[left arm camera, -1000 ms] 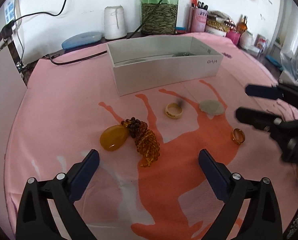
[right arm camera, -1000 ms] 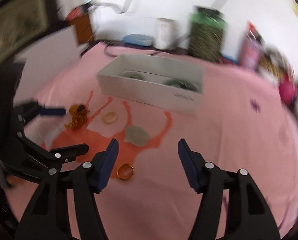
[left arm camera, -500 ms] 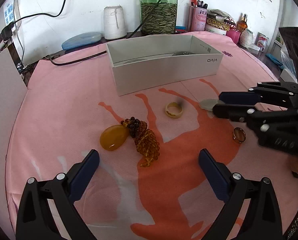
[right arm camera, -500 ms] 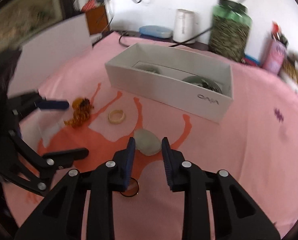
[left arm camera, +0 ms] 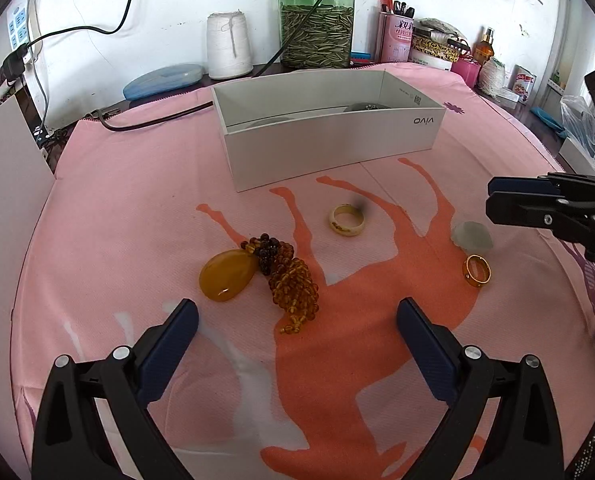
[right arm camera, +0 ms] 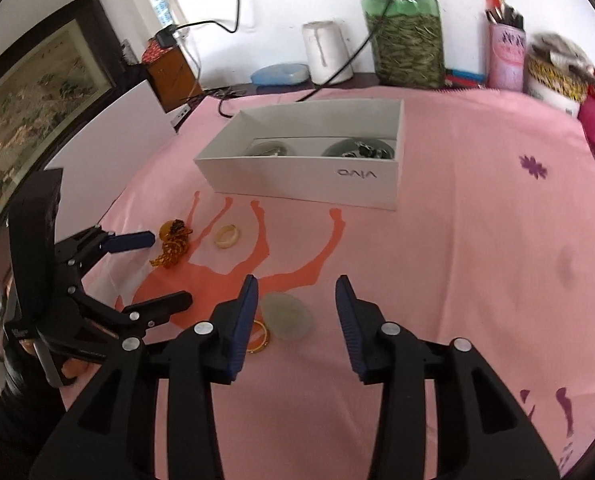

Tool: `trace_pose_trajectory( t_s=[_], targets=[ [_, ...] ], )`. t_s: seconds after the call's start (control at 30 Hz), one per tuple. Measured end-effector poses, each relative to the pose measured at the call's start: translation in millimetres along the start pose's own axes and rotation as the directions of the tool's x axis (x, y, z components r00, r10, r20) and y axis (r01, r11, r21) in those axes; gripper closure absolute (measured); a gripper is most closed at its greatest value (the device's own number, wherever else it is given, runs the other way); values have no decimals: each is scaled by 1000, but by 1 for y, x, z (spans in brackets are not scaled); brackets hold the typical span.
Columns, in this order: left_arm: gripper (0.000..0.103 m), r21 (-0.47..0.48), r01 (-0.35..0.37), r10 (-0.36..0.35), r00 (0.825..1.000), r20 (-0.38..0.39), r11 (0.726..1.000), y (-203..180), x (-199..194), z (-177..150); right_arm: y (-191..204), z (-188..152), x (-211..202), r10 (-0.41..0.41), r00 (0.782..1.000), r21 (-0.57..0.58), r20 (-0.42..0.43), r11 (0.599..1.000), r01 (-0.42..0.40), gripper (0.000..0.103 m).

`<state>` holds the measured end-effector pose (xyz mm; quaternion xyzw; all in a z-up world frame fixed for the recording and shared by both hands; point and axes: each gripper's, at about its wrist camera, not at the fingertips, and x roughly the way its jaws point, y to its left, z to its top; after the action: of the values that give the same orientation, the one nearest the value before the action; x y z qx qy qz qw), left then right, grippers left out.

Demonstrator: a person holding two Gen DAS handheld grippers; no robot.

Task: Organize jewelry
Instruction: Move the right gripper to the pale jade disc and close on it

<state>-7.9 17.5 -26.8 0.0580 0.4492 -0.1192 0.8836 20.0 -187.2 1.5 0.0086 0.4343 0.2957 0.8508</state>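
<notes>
A white open box (left arm camera: pixel 329 152) stands on the pink cloth, with dark jewelry inside (right arm camera: pixel 357 148). In front of it lie an amber pendant with a bead necklace (left arm camera: pixel 265 272), a cream ring (left arm camera: pixel 347 220), a pale green stone (left arm camera: pixel 471 236) and a gold ring (left arm camera: pixel 476 271). My left gripper (left arm camera: pixel 297 344) is open and empty, just short of the necklace. My right gripper (right arm camera: pixel 296 308) is open and empty, with the pale stone (right arm camera: pixel 287 316) between its fingers and the gold ring (right arm camera: pixel 259 338) beside its left finger. It shows at the right in the left wrist view (left arm camera: pixel 497 200).
A green glass jar (left arm camera: pixel 316 24), a white thread spool (left arm camera: pixel 229 46), a blue case (left arm camera: pixel 163 80), a pink pen holder (left arm camera: pixel 395 36) and bottles line the back edge. A black cable (left arm camera: pixel 153 118) runs onto the cloth. A white panel (left arm camera: pixel 5 184) stands at the left.
My right gripper narrowed over the pale stone half a second ago, then drew back to the right and opened wider. The stone stays on the cloth. My left gripper has not moved.
</notes>
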Motion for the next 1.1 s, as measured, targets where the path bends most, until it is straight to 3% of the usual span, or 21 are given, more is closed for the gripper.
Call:
trace_pose_trajectory(
  t_s=[0.23,0.5,0.7,0.87,1.0,1.1],
  targets=[
    [5,0,0,0,1000,0,1000,-1,0,0,22,-9,12,-111,993,-155,-27,982,106,64],
    [5,0,0,0,1000,0,1000,0,0,0,45,-21,19,-93,994,-248,-60,966,75,64],
    [5,0,0,0,1000,1,1000,0,0,0,20,-9,3,-94,996,-119,3,989,94,64],
    [5,0,-1,1,1000,1,1000,0,0,0,32,-11,11,-91,996,-142,-4,986,90,64],
    [5,0,0,0,1000,1,1000,-1,0,0,34,-13,23,-170,985,-171,-27,972,163,77],
    [5,0,0,0,1000,1,1000,0,0,0,11,-6,17,-230,973,-90,-16,970,228,84]
  ],
)
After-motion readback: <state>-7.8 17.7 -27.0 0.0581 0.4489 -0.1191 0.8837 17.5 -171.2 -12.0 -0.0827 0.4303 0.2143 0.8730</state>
